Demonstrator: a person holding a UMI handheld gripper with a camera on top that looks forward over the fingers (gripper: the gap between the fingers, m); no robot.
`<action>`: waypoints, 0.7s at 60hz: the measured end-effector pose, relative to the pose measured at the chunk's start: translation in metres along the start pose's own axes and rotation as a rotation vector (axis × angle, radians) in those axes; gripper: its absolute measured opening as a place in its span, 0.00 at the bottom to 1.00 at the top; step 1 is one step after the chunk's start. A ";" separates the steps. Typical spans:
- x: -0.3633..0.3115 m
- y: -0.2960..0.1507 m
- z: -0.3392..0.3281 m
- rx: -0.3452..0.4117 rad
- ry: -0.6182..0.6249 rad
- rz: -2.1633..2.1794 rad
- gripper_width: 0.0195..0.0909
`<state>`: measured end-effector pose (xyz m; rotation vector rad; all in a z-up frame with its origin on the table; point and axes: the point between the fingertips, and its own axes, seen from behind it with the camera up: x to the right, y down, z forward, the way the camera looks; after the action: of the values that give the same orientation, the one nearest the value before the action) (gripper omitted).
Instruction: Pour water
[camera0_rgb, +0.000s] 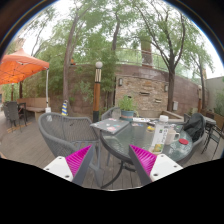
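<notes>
- Outdoor patio in daylight: trees (110, 30) at twelve o'clock.
- Stone wall (140, 90) at centre.
- Orange umbrella (20, 67) at nine o'clock.
- Wicker chair (65, 132) beside glass table (130, 140).

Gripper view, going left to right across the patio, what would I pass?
Orange umbrella → grey wicker chair → glass table with a yellow carton on it → dark chair. The gripper hangs open, nothing between its fingers.

1. A wicker chair (68, 133) stands ahead-left of the tongs (112, 160).
2. The surface (150, 135) lies ahead-right, bottles (160, 137) on it.
3. A stone wall (140, 90) runs beyond, an umbrella (20, 68) far left.
</notes>
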<state>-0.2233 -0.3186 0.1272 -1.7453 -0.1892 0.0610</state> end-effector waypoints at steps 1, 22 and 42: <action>0.000 -0.002 0.001 0.006 -0.001 -0.002 0.89; 0.076 0.004 0.031 0.061 0.091 0.059 0.89; 0.219 0.019 0.110 0.045 0.343 0.079 0.90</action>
<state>-0.0219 -0.1801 0.1031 -1.6889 0.1312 -0.1749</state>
